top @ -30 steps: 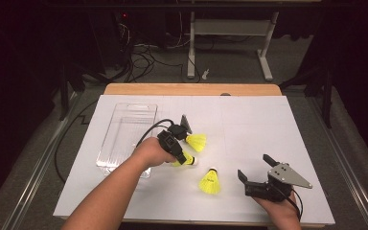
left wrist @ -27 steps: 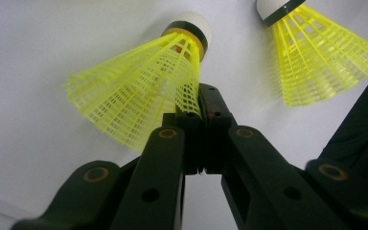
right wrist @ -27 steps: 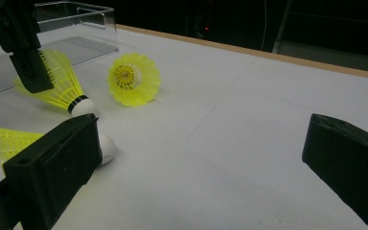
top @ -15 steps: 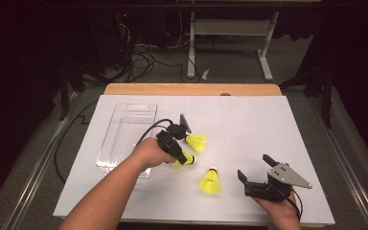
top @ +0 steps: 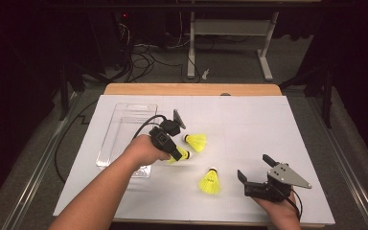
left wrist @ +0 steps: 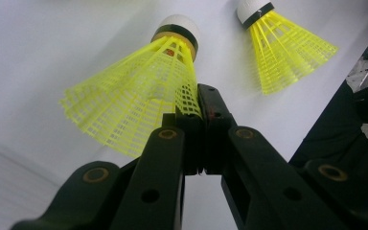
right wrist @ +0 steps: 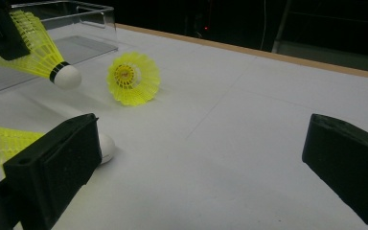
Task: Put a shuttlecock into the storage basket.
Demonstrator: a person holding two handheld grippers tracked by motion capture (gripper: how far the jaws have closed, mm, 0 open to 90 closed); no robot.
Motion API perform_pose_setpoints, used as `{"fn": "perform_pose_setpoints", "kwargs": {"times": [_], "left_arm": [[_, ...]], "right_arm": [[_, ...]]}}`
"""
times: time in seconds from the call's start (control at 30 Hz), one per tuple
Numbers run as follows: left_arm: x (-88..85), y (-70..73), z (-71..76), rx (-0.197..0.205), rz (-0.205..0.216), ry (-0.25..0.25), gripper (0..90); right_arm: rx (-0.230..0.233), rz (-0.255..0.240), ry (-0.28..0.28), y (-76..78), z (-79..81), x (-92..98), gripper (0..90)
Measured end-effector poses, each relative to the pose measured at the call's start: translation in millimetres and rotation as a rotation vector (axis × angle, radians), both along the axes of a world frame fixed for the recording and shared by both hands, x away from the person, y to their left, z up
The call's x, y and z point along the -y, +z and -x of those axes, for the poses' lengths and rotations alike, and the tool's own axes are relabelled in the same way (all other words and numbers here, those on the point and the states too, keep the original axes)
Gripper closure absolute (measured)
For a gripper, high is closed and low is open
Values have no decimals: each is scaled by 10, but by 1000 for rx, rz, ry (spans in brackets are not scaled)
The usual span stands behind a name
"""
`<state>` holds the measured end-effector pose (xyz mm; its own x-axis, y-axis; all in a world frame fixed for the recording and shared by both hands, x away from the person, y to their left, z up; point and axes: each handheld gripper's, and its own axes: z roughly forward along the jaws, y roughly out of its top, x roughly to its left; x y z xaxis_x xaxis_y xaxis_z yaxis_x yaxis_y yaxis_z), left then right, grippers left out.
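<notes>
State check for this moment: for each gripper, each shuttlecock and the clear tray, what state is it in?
Left gripper: shut on the skirt of a yellow plastic shuttlecock, lifted off the table.
Right gripper: open, nothing between its jaws.
Yellow shuttlecock near the tray: lying on its side, free.
Yellow shuttlecock near the right gripper: lying on the white sheet, free.
Clear plastic tray: holds nothing that I can see.

Tray [top: 124,139]: on table [top: 249,124], at my left, far half.
My left gripper [top: 181,154]: just right of tray's near end, jaws clamped on skirt edge of held shuttle [top: 176,156], which is off the table.
2nd shuttle [top: 195,142]: lying on table, just behind and right of held one.
3rd shuttle [top: 210,181]: on table, nearer to me, betw. my two grippers.
My right gripper [top: 255,171]: near right part of table, jaws wide apart, 3rd shuttle just left of it, not touching.
</notes>
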<state>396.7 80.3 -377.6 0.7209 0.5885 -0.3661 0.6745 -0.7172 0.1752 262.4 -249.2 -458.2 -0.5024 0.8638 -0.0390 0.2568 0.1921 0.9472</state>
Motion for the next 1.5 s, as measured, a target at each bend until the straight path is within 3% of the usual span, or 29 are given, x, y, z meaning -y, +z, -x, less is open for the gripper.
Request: {"fn": "perform_pose_setpoints", "kwargs": {"times": [0.43, 1.1, 1.5], "left_arm": [[-70, 168, 45, 8, -25, -4, 886], [-273, 445, 60, 39, -15, 26, 887], [-551, 612, 67, 66, -26, 78, 886]], "right_arm": [[-2, 0, -1, -1, 6, 1, 3], [-6, 2, -1, -8, 6, -7, 3], [-3, 4, -2, -5, 9, -2, 3]]}}
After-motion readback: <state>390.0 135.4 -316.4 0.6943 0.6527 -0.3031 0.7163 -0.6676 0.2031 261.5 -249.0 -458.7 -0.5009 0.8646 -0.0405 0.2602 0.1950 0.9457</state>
